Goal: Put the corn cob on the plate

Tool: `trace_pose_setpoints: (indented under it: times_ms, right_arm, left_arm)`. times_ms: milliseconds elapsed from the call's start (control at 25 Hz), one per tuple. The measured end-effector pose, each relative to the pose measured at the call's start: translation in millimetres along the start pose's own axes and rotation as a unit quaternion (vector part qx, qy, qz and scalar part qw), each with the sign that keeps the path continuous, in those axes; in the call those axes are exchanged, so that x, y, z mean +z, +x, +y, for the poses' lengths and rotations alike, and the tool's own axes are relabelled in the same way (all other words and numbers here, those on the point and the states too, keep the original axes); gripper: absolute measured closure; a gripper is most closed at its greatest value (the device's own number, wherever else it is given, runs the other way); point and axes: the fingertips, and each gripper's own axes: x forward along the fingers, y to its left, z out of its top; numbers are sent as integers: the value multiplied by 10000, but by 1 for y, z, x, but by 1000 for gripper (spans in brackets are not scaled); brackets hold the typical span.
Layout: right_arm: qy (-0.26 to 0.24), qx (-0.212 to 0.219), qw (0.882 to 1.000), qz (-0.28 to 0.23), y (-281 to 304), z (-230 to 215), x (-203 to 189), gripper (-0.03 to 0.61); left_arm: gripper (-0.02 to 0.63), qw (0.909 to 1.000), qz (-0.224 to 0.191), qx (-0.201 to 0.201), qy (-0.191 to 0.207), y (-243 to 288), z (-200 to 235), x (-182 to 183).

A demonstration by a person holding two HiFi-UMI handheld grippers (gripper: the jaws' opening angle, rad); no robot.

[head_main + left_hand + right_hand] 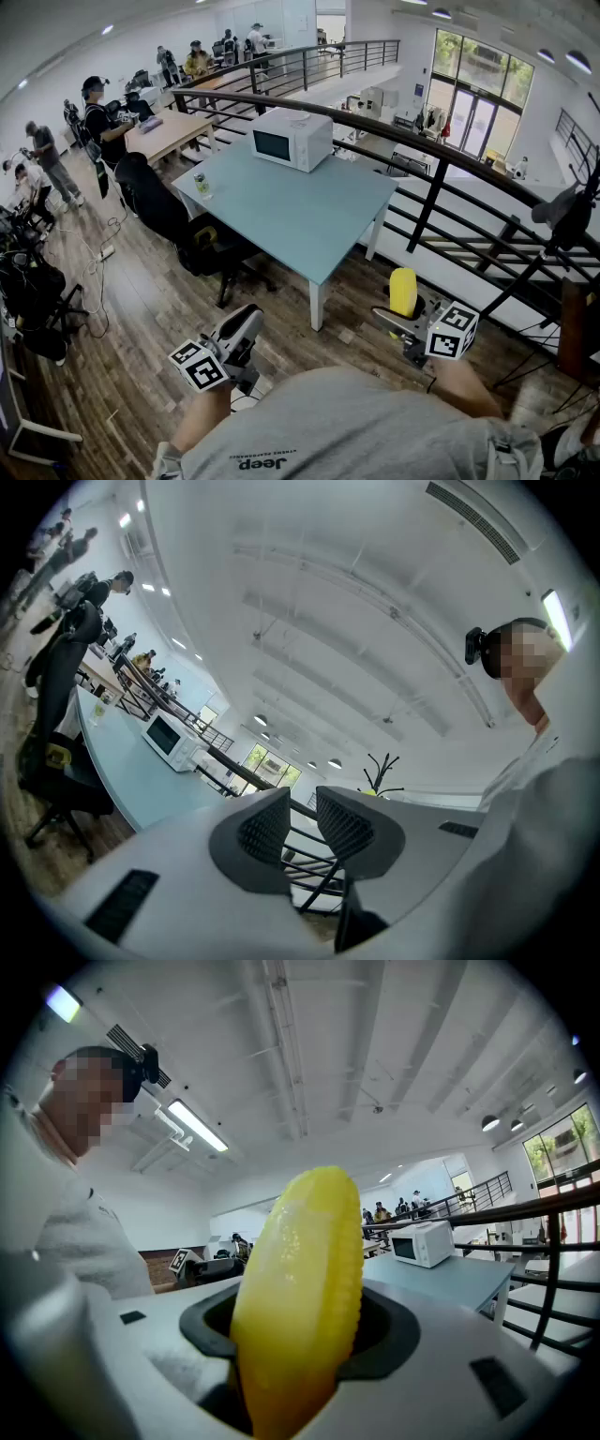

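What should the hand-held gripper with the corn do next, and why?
Probably carry the corn forward to the table. The right hand-held gripper already grips it, short of the table, and no plate shows in any view, so getting closer should help find one.

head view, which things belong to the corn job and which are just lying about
Job: corn cob, clamped in the right gripper; no plate shows.
Lying about: microwave, table, black chair, small cup; left gripper empty.
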Motion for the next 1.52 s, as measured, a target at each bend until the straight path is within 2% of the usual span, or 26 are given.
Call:
trace_pose_setpoints:
  times_ms: [960,1520]
  right_arm:
    - [9,154,9999,-60,-36,-32,8,310]
    - [-79,459,9989,88,-103,-67,5,310]
  left_arm:
    - [512,9997,41,76,214,42,-28,-9]
    - [512,9995,-34,255,164,94,-75,-56]
